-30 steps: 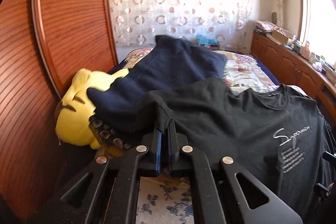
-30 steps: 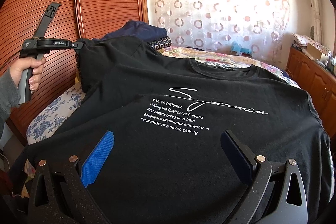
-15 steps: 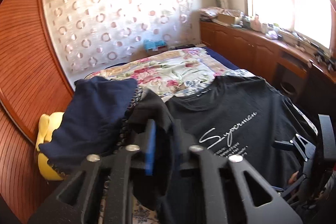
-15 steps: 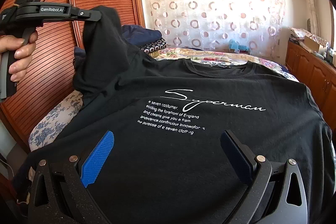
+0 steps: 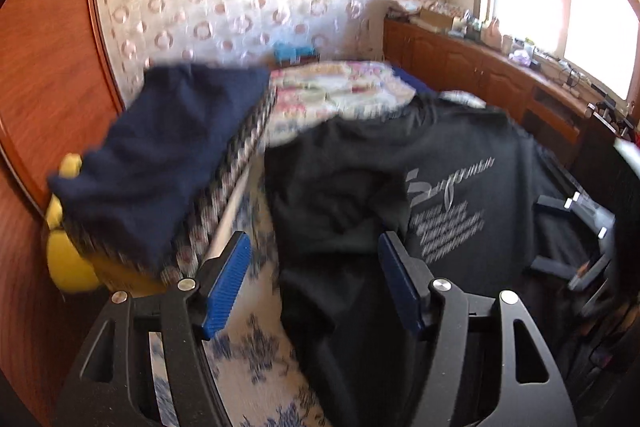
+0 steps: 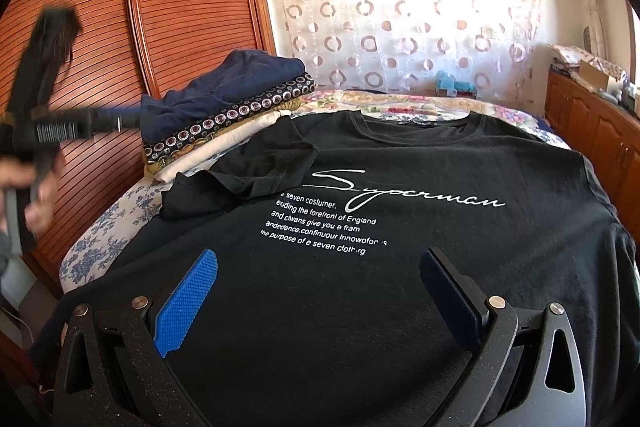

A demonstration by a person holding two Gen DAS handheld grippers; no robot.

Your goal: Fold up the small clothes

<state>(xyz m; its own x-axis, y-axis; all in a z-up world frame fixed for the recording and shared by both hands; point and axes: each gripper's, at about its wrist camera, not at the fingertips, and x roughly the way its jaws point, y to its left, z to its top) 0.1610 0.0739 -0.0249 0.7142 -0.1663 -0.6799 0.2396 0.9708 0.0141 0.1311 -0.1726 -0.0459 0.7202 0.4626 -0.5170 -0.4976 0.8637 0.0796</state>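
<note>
Left gripper (image 5: 316,283): matte black triangular-cutout arms, silver round screws, ribbed blue pads (image 5: 226,285); right gripper (image 6: 320,299): same black frame, one bright blue textured pad, one darker; grey sleeve (image 6: 6,247) at the left hand's (image 6: 30,195) wrist.

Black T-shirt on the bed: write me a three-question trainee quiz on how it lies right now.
1. True or false: the black T-shirt lies print side up.
2. Which sleeve is folded in over the chest: the one nearer the folded stack, or the one nearer the wooden cabinets?
3. Multiple choice. The right claw is: A open, B shut on the hem, C out of view.

Key: 1 true. 2 the one nearer the folded stack. 3 A.
</note>
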